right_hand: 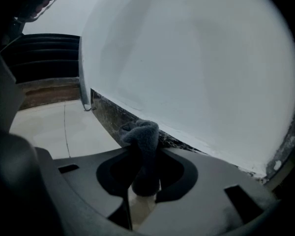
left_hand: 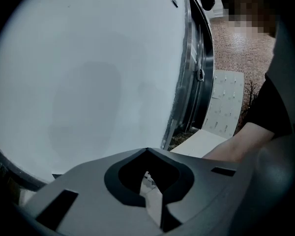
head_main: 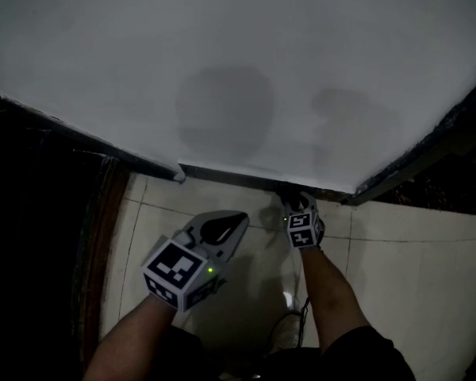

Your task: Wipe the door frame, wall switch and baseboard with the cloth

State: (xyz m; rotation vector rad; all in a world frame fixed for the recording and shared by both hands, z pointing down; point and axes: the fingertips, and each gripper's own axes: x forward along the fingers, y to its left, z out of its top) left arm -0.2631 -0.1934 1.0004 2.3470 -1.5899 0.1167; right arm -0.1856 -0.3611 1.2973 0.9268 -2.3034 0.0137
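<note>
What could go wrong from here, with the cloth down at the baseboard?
1. The cloth is pinched as a narrow wad in the right gripper, with only a small tip sticking out. The gripper's hard front could scrape the baseboard or the white wall.
2. With so narrow a pinch, drag along the baseboard might tug the cloth loose.
3. The baseboard is dark and the light dim, so missed stretches may be hard to spot.
</note>
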